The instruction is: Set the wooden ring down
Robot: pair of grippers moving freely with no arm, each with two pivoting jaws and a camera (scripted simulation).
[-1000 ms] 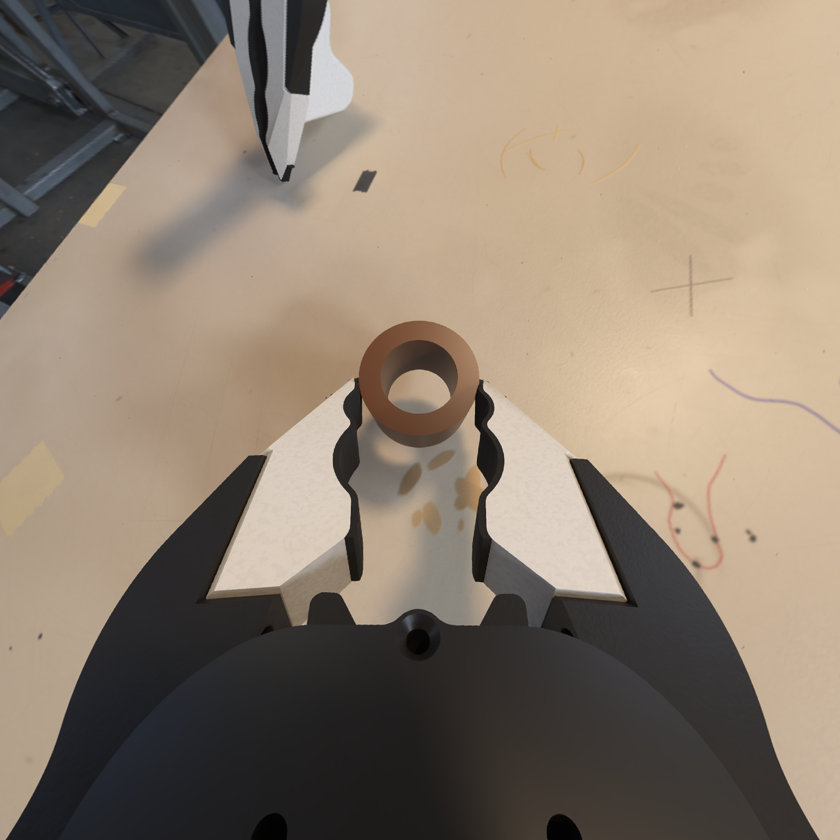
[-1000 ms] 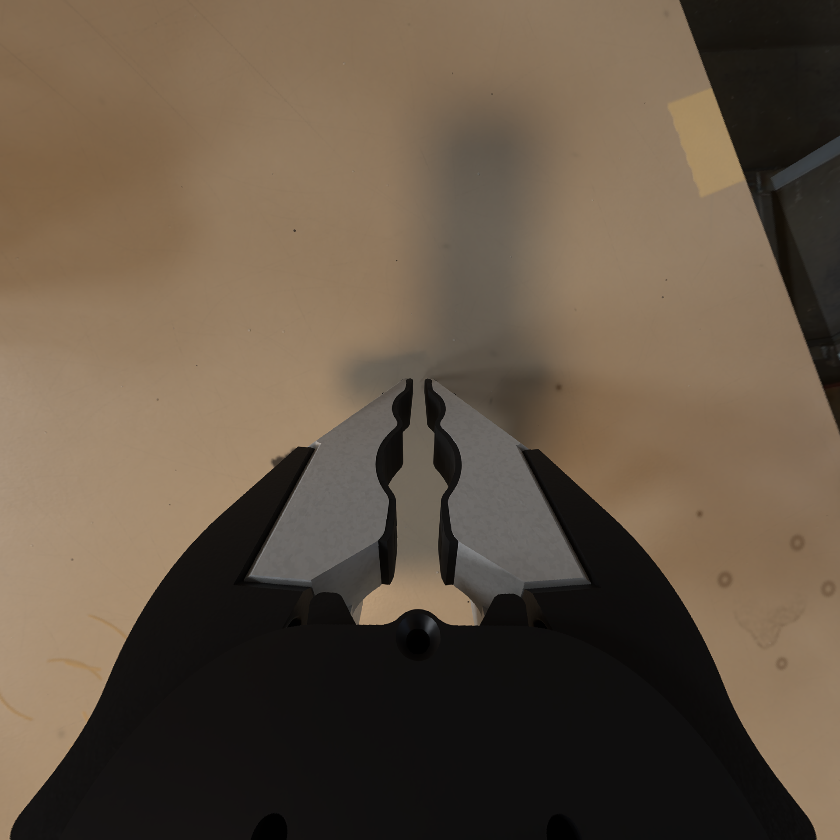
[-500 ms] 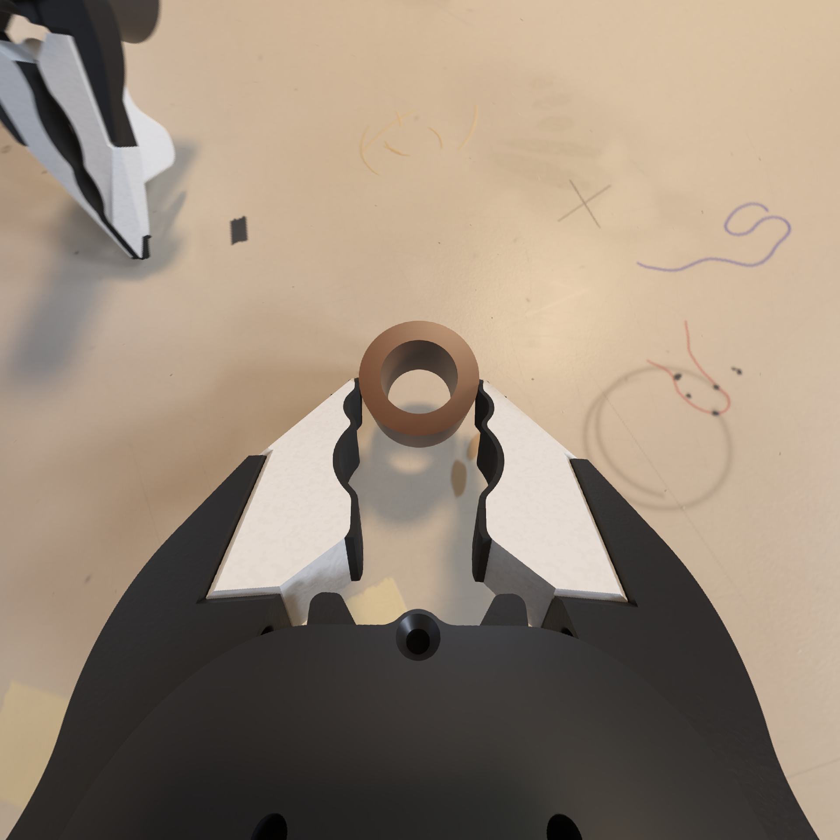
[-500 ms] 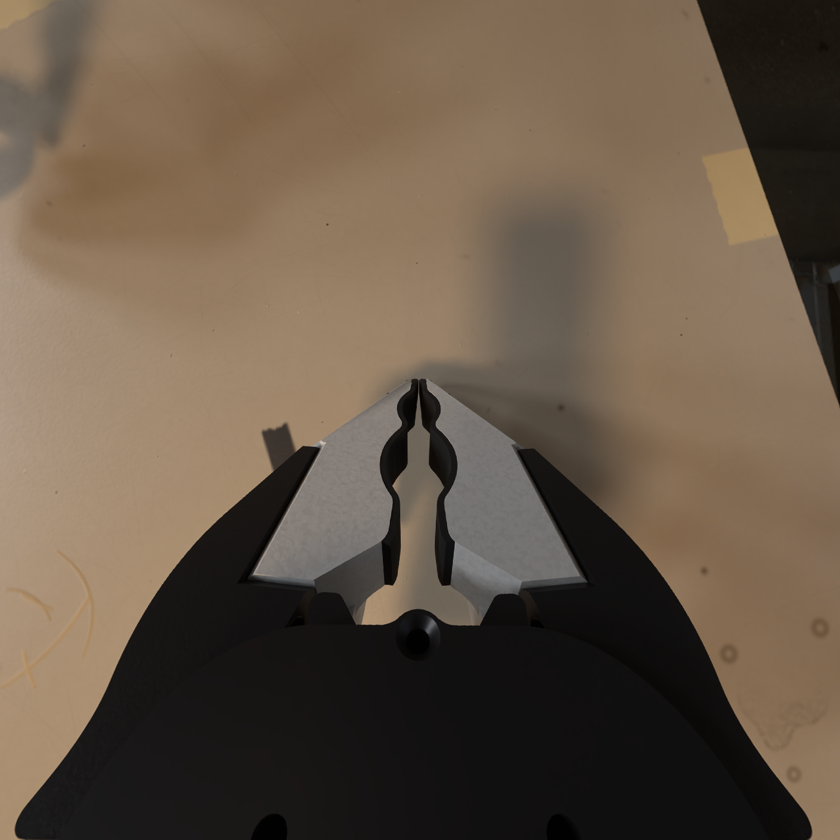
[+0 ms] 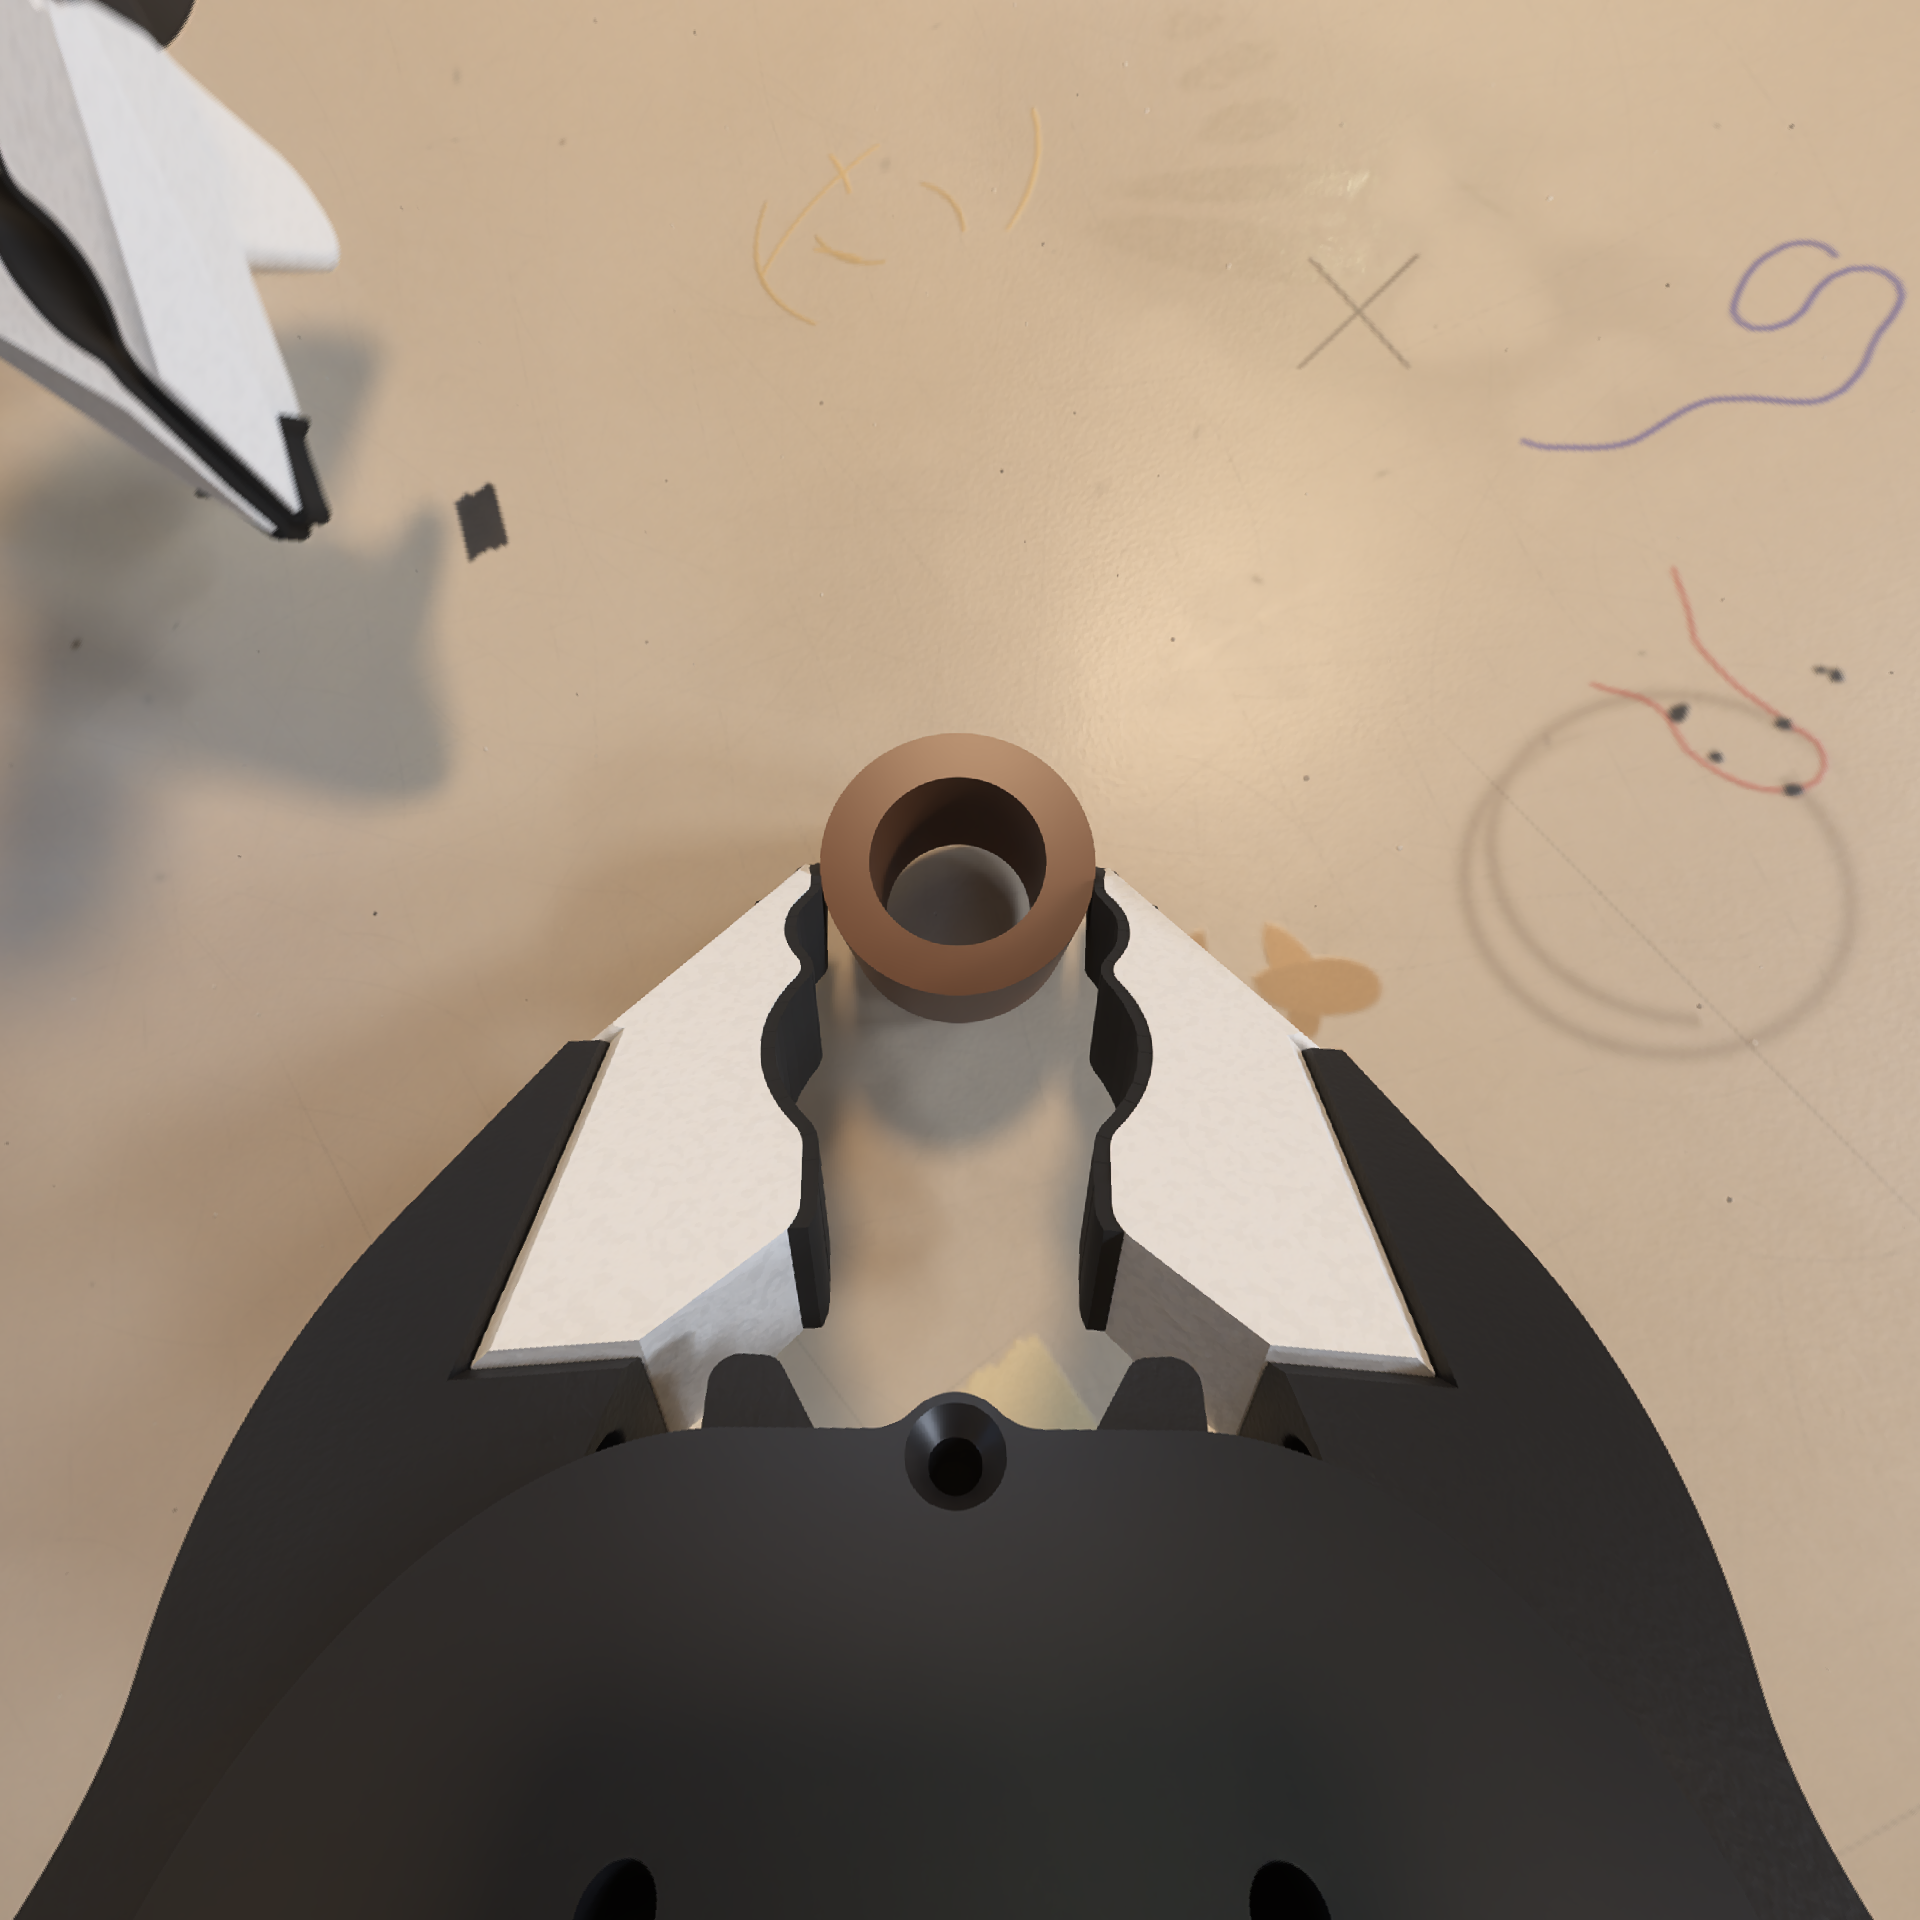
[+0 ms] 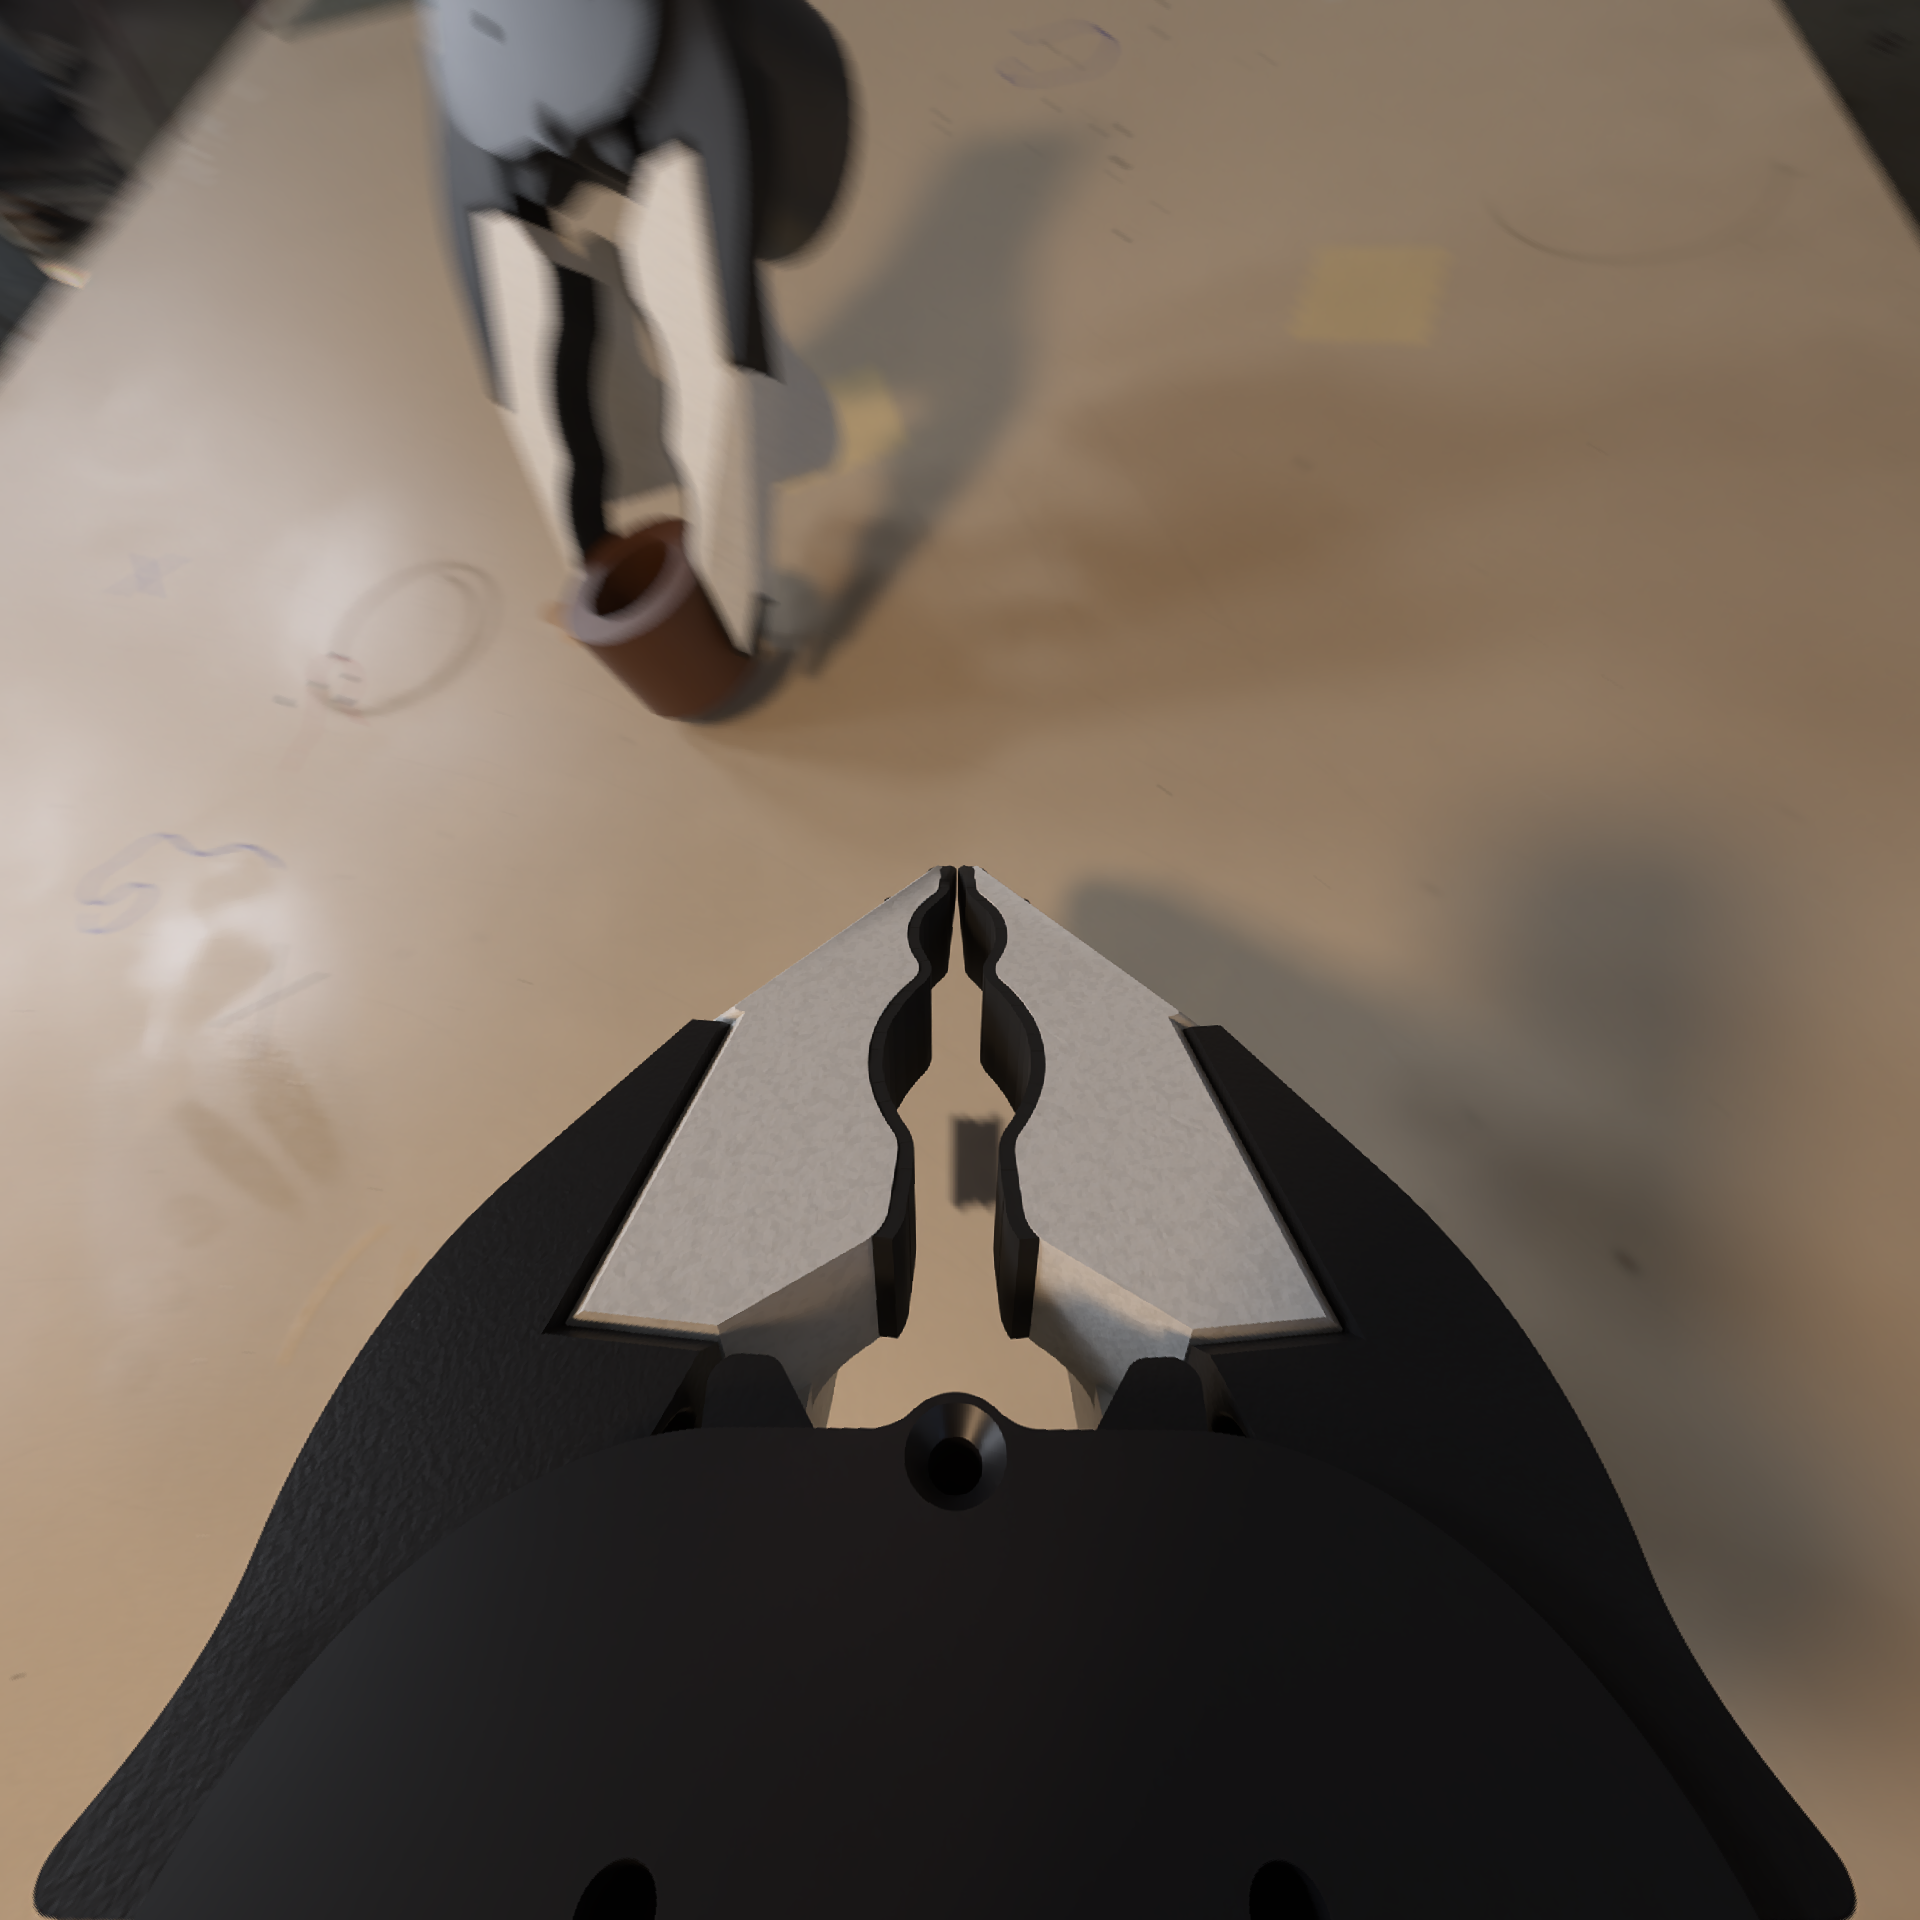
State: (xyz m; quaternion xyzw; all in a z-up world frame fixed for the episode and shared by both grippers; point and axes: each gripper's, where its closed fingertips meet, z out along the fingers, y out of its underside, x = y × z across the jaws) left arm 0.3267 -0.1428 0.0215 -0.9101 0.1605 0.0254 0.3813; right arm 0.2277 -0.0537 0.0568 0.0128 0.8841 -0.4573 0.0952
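Ring [image 5: 956, 868] status: brown wooden ring pinched between the tips of the left gripper [image 5: 954, 896], one fingertip on each side of its outer wall, hole facing the left wrist camera. Table [image 5: 1039, 582] surface shows through the hole. Seen from the right wrist view, the ring [image 6: 665, 639] sits low over the tan table, its shadow right under it; can't tell if the bottom edge is touching the table or just above it, that part is blurred.

Left gripper: clamped on the ring, fingers spread only as wide as the ring.

Right gripper [image 6: 956, 873]: clenched with nothing in it, tips meeting, only a slit between the wavy pads further back. It hangs over bare table, off to the side of the ring and well apart from it. In the left wrist view it shows at upper left [image 5: 296, 499], tips pointed down at the table near a small black mark [image 5: 481, 520].

Table markings near the ring: grey double circle [image 5: 1662, 883] to the right with a red squiggle [image 5: 1756, 727] over it, a pencil cross [image 5: 1356, 312], a purple scribble [image 5: 1808, 343], orange strokes [image 5: 894, 218], and a tan blotch [image 5: 1314, 987] just beside the right finger.
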